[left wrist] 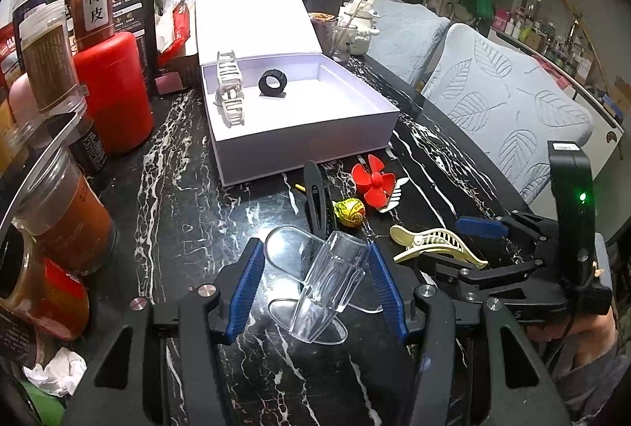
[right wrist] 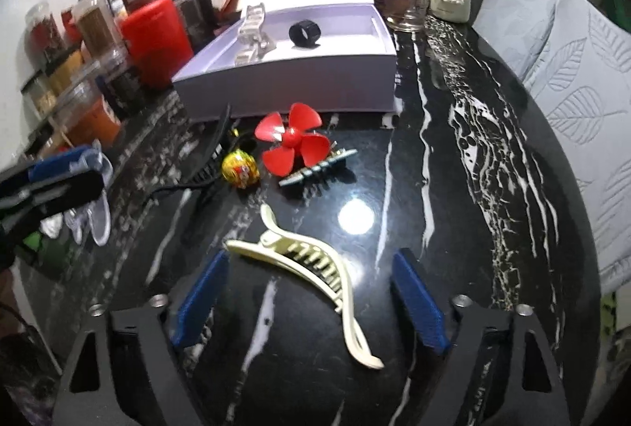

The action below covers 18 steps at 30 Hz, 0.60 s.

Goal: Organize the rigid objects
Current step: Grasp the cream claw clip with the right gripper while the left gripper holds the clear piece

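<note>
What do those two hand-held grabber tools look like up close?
Both are black, angular frames with silver bolt heads. The left gripper and the right gripper each carry two ribbed blue pads on the jaws. The right one has an upright black handle with a green light.

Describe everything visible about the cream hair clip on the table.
The cream hair clip is a long, curved, glossy plastic claw clip with a row of teeth and a hinged lever end. It lies on its side, closed, on the black marbled table, between the right claw's open blue pads, touching neither.
</note>
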Tool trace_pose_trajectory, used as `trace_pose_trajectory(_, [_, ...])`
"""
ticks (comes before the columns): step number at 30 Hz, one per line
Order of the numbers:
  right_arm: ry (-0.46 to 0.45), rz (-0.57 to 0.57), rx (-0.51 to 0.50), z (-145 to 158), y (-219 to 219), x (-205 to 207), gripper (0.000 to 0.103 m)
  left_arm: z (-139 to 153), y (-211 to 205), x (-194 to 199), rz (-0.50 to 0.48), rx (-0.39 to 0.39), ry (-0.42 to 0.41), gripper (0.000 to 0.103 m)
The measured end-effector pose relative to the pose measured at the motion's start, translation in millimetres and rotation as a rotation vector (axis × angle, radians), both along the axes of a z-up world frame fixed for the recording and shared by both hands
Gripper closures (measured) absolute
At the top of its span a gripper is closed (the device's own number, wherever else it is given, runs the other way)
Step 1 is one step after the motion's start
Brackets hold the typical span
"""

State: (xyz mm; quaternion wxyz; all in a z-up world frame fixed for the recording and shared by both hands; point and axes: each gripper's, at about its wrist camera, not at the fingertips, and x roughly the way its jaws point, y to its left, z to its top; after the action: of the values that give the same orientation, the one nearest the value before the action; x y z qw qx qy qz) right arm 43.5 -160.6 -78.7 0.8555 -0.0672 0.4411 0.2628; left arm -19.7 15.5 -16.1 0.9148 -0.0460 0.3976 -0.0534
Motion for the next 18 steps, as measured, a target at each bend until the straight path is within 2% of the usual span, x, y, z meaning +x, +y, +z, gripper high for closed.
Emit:
trace_pose_trajectory(3, [-0.008, 0.006, -0.035, -4, 1, -1, 0.053, -2, -2, 1, 0.006, 0.002, 0.008, 0.049])
trace_pose_trajectory(5, [-0.017, 0.016, -0.052, -4, 2, -2, 0.076, -3, -2, 1, 0.009, 0.003, 0.012, 0.049])
trace_pose_trajectory(6, [-0.013, 0.014, -0.049, -5, 1, -1, 0.081, -3, -3, 1, 0.012, 0.004, 0.013, 0.049])
trace_pose_trajectory(7, [-0.012, 0.013, -0.044, -5, -1, -1, 0.083, -4, -3, 1, 0.014, 0.005, 0.013, 0.049])
trace_pose_trajectory(18, [-0.041, 0.018, -0.021, 6, -12, -17, 0.084, 0, -8, -6, 0.041, 0.021, 0.003, 0.049])
